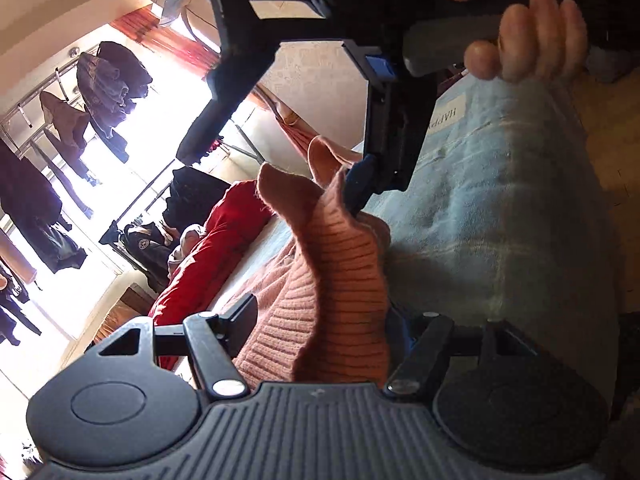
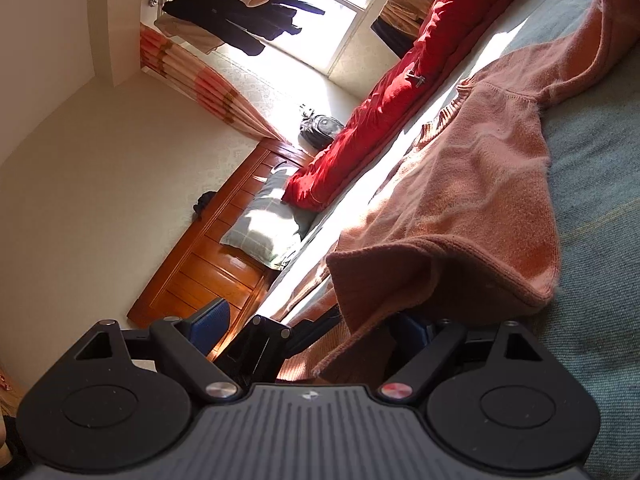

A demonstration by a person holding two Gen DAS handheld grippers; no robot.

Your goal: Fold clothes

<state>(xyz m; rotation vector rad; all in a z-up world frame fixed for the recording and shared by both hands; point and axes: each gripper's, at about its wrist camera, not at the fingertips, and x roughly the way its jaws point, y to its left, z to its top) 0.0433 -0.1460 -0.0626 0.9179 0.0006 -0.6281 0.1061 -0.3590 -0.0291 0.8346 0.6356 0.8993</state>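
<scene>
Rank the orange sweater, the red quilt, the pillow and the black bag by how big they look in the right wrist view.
1. orange sweater, though it lies nearest the camera
2. red quilt
3. pillow
4. black bag, also the farthest away

Orange sweater (image 1: 332, 280) between left gripper (image 1: 320, 328) jaws

Both wrist cameras sit low and close over the bed (image 2: 592, 208), tilted sideways, facing the far sunlit window (image 1: 132, 168). Both views share the orange sweater (image 2: 460, 184) up close and the red coat (image 1: 208, 256) beyond.
</scene>
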